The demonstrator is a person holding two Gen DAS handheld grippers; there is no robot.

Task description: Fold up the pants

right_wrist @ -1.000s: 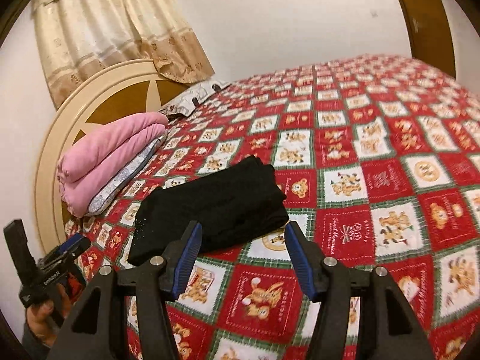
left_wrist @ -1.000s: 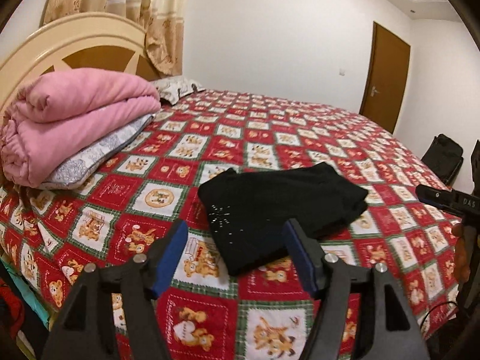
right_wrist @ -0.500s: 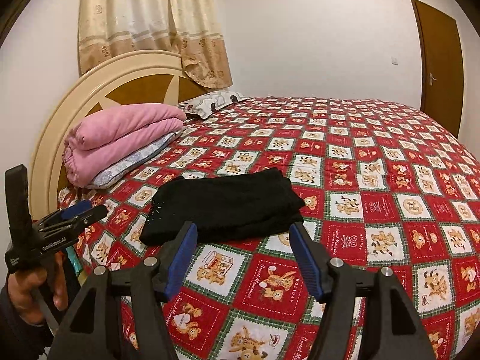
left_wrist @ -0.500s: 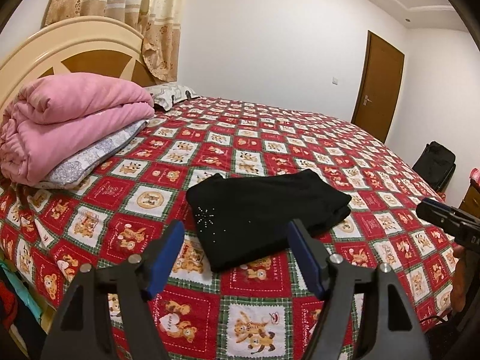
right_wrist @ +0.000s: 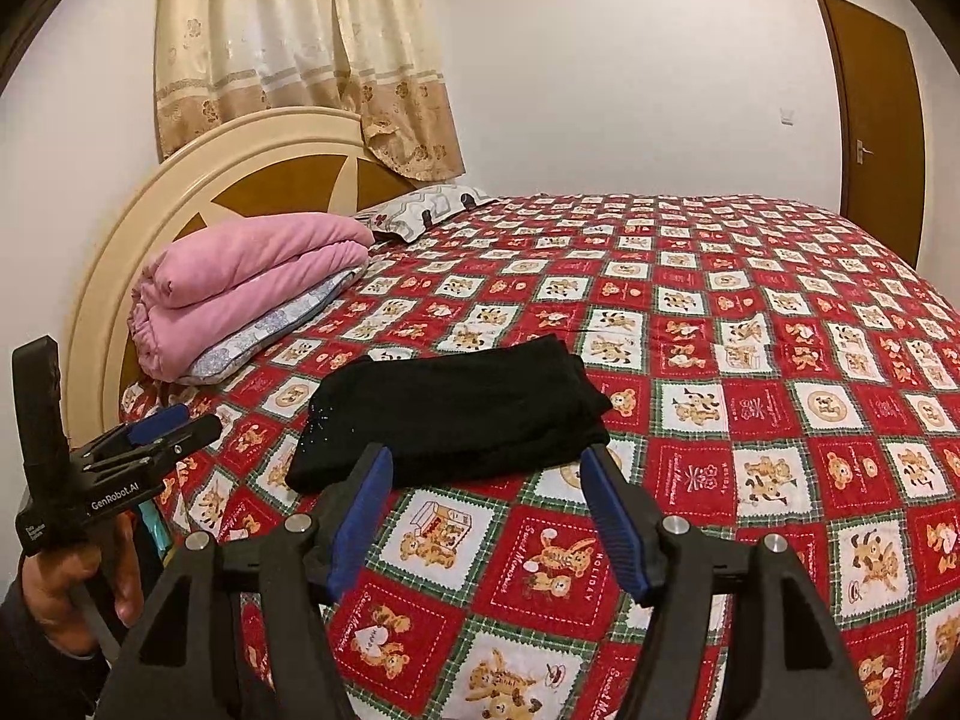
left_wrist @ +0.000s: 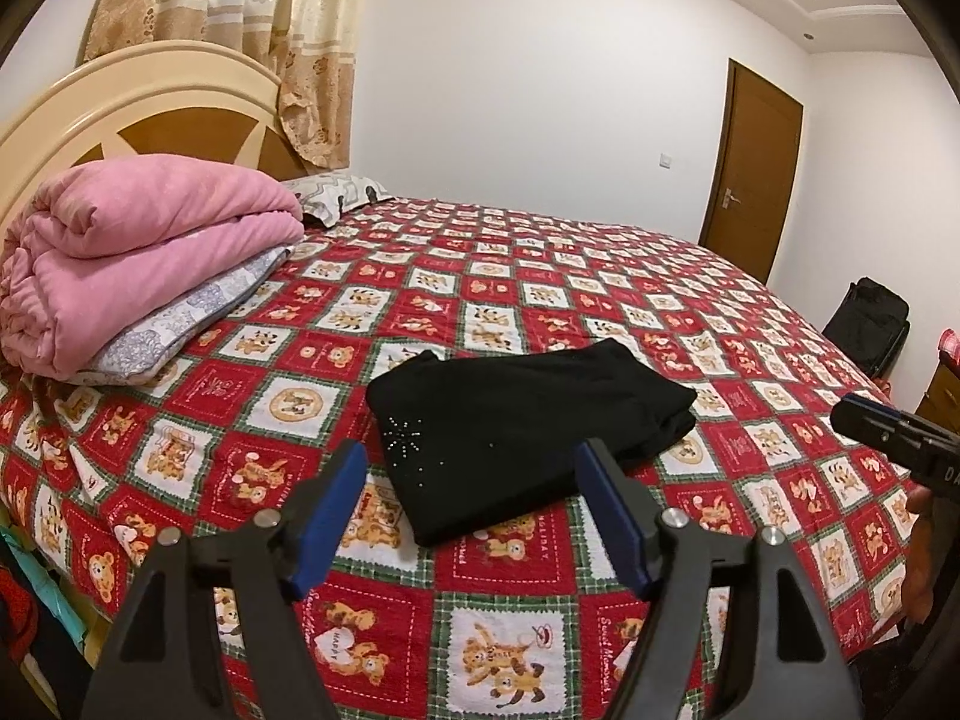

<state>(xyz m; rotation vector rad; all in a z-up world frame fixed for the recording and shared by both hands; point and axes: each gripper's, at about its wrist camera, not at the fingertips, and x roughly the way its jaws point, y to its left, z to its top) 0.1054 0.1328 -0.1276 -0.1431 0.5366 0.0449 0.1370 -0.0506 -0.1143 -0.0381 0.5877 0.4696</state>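
My left gripper point(left_wrist: 471, 516) and right gripper point(right_wrist: 483, 516) hover spread, empty, above the folded black fabric pants point(left_wrist: 528, 420) on the red teddy-bear patchwork quilt point(left_wrist: 540, 276).

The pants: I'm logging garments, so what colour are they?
Black, with small sparkly studs near one corner; the pants show best in the left wrist view.

"GenRobot.AI" printed white on black body of left hand-held gripper point(right_wrist: 157, 435), left of bedspread point(right_wrist: 750, 420). Bedspread squares carry "HOLIDAY", "Sweet Memories", "HAPPY". "DA" partly legible on right hand-held gripper point(left_wrist: 864, 420).
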